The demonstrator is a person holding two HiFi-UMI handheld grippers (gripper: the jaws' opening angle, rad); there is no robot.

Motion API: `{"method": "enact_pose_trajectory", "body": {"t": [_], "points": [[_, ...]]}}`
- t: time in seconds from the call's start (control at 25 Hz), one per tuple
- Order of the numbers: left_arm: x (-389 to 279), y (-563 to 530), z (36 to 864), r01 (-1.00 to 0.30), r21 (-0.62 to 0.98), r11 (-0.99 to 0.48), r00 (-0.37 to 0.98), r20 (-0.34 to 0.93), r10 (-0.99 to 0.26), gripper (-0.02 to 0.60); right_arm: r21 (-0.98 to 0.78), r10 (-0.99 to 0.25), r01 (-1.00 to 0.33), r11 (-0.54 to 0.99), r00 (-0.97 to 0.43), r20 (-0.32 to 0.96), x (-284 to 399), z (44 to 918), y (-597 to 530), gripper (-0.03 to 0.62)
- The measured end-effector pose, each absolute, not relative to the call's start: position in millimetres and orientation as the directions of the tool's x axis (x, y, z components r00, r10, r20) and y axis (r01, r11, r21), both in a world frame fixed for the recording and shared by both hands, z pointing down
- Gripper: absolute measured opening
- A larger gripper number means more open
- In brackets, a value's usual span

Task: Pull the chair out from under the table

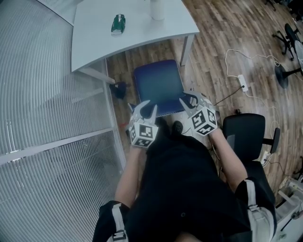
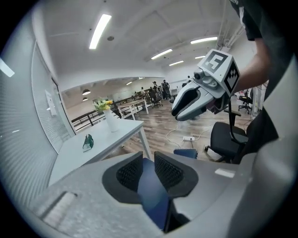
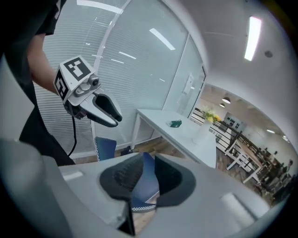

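The blue chair (image 1: 158,87) stands in front of the white table (image 1: 94,28), its seat mostly out past the table's near edge. My left gripper (image 1: 144,109) and right gripper (image 1: 188,101) sit at the two near corners of the chair, at its backrest. In the left gripper view the blue backrest (image 2: 151,190) runs between the pads of the left gripper (image 2: 148,160), which is shut on it. The right gripper (image 3: 146,162) is likewise shut on the backrest's stitched blue edge (image 3: 144,188). Each gripper view shows the other gripper beside it.
A green object (image 1: 118,24) and a white vase (image 1: 157,8) stand on the table. A glass wall with blinds (image 1: 42,118) runs along the left. A black office chair (image 1: 244,132) is at the right, with a power strip (image 1: 243,82) and cables on the wooden floor.
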State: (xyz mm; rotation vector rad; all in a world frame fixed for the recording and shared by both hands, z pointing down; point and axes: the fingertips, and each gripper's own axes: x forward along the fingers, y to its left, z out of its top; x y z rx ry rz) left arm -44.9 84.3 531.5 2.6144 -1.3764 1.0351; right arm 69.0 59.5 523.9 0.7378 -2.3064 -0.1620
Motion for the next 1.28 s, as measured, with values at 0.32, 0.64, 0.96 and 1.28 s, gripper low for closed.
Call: {"method": "enact_pose_trajectory", "body": {"t": [0.32,0.64,0.96,1.28], "points": [[-58,69,488,-0.814,-0.24,-0.529,0.388,0.454,-0.802,0.075,0.307,-0.625,-0.547,0.779,-0.631,0.46,66,469,38,0.02],[-61,64,461,-0.847,-0.192,-0.495,0.401,0.38,-0.834,0.058,0.3,-0.65,-0.577,0.759,-0.649,0.396,61,448,32,0.012],[-61,59,445,-0.861,-0.16,-0.482,0.41,0.343,-0.845,0.032,0.257,-0.668,-0.617,0.743,-0.668,0.328,64,422,24,0.003],[-65,53,434,-0.872,-0.132,-0.471,0.413,0.316,-0.854,0.011,0.191,-0.6,-0.571,0.798,-0.727,0.335,54,417,26,0.0]]}}
